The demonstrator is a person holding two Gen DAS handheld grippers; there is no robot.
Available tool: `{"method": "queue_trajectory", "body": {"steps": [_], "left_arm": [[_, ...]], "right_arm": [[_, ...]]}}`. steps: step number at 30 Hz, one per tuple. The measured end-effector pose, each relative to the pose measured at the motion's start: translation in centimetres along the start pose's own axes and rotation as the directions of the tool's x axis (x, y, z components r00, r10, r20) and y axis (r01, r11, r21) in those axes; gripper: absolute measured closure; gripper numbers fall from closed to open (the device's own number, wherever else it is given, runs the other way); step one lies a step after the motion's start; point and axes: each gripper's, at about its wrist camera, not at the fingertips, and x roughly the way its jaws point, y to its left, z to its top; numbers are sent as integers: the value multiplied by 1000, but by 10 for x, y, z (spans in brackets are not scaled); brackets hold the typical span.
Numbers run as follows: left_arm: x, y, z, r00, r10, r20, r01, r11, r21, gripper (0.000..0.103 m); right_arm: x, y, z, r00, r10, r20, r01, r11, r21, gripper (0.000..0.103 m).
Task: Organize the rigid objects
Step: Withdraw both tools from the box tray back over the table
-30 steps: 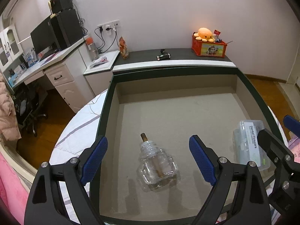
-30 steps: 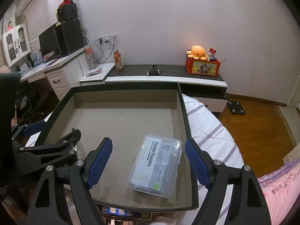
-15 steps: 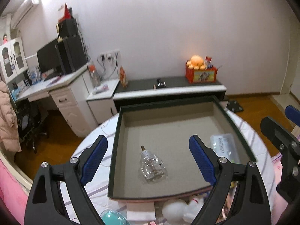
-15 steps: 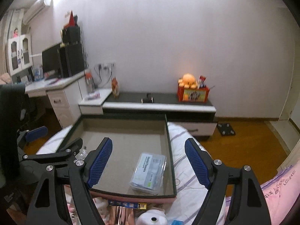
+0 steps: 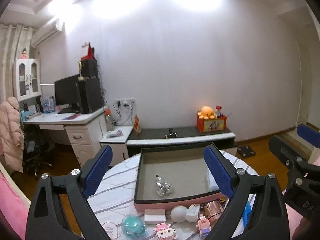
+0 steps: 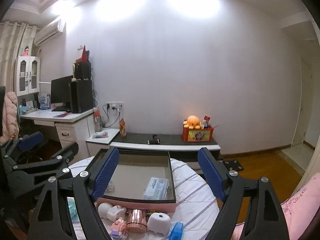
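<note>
1. A dark-rimmed tray (image 5: 202, 147) sits on a round table under a white striped cloth (image 5: 118, 182), the room's landmark
2. Inside the tray, a clear glass bottle (image 5: 163, 186) lies on its side near the front wall; a dental flosser box (image 6: 156, 188) lies flat at the front right corner
3. Just in front of the tray: a white ball (image 5: 178, 213), a teal round toy (image 5: 133, 227), a copper cup (image 6: 136, 219), small block figures
4. Behind the tray, a low dark-topped cabinet (image 5: 180, 135) carries an orange plush octopus (image 5: 208, 112) on a red box; a white desk (image 5: 60, 120) with a monitor stands behind and left
5. Left gripper (image 5: 158, 166) and right gripper (image 6: 158, 167) hang above the table, both spread wide, holding nothing
</note>
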Motion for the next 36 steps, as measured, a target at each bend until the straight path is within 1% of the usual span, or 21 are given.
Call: {"method": "queue_trajectory", "body": {"steps": [4, 9, 12, 18, 23, 26, 29, 36], "left_arm": [[-24, 1, -7, 999, -2, 39, 3, 1000, -13, 8], [-45, -5, -21, 998, -11, 54, 12, 1000, -9, 6], [-53, -10, -31, 998, 13, 55, -13, 1000, -3, 5], [-60, -11, -47, 1000, 1, 10, 0, 1000, -15, 4], [-59, -17, -55, 1000, 17, -17, -17, 1000, 16, 3], [-57, -17, -57, 999, 8, -33, -7, 1000, 11, 2], [-56, -16, -58, 999, -5, -49, 5, 1000, 0, 2], [-54, -14, -58, 998, -1, -59, 0, 1000, -10, 2]], "right_arm": [[-19, 1, -6, 1000, 4, 28, -4, 1000, 1, 19], [-40, 1, -19, 999, 15, 39, -15, 1000, 0, 19], [-49, 2, -28, 999, 3, 39, -2, 1000, -7, 19], [-61, 1, -40, 1000, 0, 22, 0, 1000, -2, 19], [-62, -1, -53, 1000, 2, -25, -2, 1000, 7, 19], [-61, -4, -57, 999, 0, -43, 0, 1000, 13, 19], [-63, -6, -58, 999, 4, -46, -3, 1000, 19, 19], [-64, -7, -57, 999, -4, -45, 5, 1000, 12, 19]]}}
